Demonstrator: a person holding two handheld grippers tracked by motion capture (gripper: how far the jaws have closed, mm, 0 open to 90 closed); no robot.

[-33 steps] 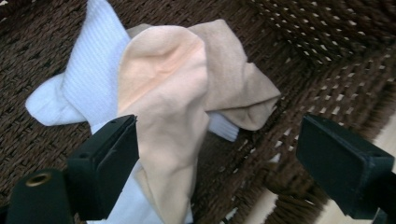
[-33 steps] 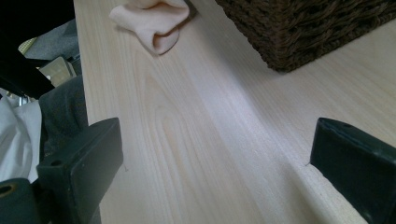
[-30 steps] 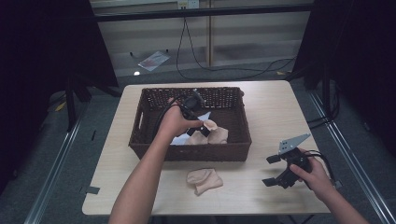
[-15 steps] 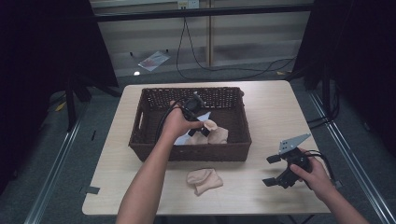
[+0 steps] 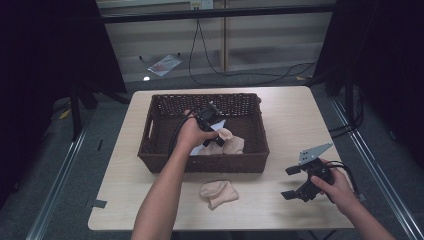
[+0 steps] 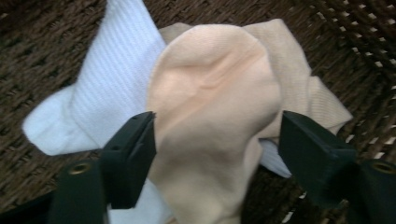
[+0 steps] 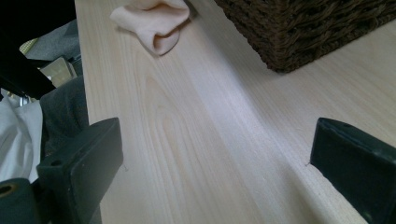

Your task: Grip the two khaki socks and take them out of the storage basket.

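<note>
- Table (image 5: 300, 120) — pale wood, bearing a dark wicker basket (image 5: 165, 162) toward its far middle.
- Basket holds a white sock (image 6: 112, 88) and a beige sock (image 6: 215, 107) draped over it.
- Left gripper (image 5: 214, 131) reaches into the basket, jaws spread either side of the beige sock — not pinching it.
- Right gripper (image 5: 295, 182) rests near the table's right front, jaws spread wide, empty.
- A second beige sock (image 5: 219, 193) lies crumpled just before the basket.

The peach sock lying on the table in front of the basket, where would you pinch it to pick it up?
Probably from above, on the raised bunched fold of the peach sock. It lies crumpled on the table, so the humped middle gives the jaws fabric to close on, and the open right gripper is nearest.
</note>
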